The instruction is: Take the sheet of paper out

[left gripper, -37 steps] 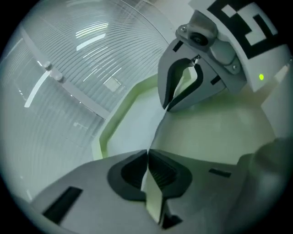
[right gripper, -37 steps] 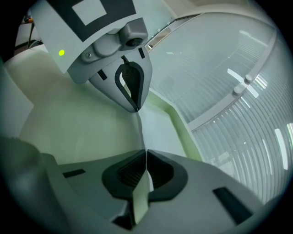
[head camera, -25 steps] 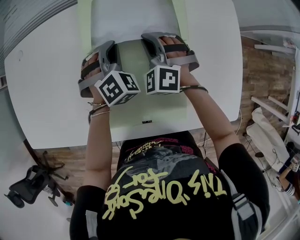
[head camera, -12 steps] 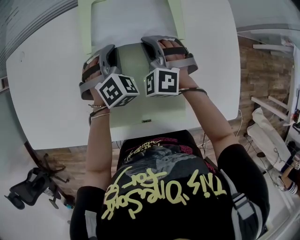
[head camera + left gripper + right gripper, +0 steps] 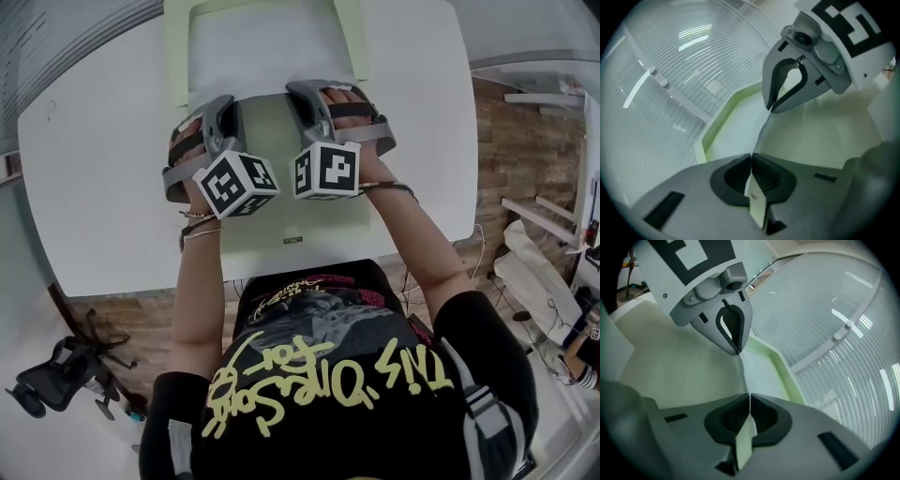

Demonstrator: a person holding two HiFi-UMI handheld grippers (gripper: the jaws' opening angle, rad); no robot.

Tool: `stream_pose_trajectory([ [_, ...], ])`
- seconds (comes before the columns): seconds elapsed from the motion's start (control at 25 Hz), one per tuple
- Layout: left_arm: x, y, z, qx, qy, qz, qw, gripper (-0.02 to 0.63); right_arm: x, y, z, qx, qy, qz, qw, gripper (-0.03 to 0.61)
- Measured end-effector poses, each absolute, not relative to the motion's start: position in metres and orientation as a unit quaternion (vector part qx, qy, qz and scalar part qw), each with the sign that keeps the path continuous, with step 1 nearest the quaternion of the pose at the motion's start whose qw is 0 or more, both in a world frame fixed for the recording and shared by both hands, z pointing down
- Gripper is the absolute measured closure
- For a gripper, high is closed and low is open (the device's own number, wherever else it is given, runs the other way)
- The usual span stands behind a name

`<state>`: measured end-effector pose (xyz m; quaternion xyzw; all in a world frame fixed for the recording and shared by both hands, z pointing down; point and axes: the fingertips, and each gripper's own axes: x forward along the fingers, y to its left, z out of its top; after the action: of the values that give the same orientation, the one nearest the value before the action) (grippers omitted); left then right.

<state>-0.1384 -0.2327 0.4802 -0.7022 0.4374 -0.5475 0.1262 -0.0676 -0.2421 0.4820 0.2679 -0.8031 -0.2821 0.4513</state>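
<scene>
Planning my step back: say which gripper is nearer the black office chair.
Left. The left gripper is over the table, toward the chair; the right gripper is beside it, farther off.

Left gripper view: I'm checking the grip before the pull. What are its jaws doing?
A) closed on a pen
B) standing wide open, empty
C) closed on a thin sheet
C: the left gripper is closed, with a thin sheet pinched edge-on in it.

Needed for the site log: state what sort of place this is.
Probably an office or lab workroom: a large white table, a black office chair on the floor beside it, and wall shelves at the right.
</scene>
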Motion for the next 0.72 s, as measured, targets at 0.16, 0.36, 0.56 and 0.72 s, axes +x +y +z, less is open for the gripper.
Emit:
stream_pose_trajectory([
  [0.16, -0.138, -0.228, 0.478, -0.704, 0.437, -0.546, 0.124, 0.601, -0.066, -0.236, 0.480, 0.270, -0.804, -0.279, 0.451, 0.566],
  [0.36, -0.137, -0.223, 0.476, -0.706, 0.435, -0.545, 0.119, 0.601, -0.066, -0.231, 0.474, 0.270, -0.806, -0.277, 0.448, 0.566],
  [0.56, -0.137, -0.219, 0.475, -0.709, 0.435, -0.543, 0.117, 0.602, -0.065, -0.228, 0.473, 0.270, -0.807, -0.275, 0.448, 0.566],
  [0.72, -0.137, -0.215, 0.476, -0.709, 0.434, -0.544, 0.115, 0.601, -0.066, -0.224, 0.474, 0.269, -0.811, -0.266, 0.446, 0.566],
])
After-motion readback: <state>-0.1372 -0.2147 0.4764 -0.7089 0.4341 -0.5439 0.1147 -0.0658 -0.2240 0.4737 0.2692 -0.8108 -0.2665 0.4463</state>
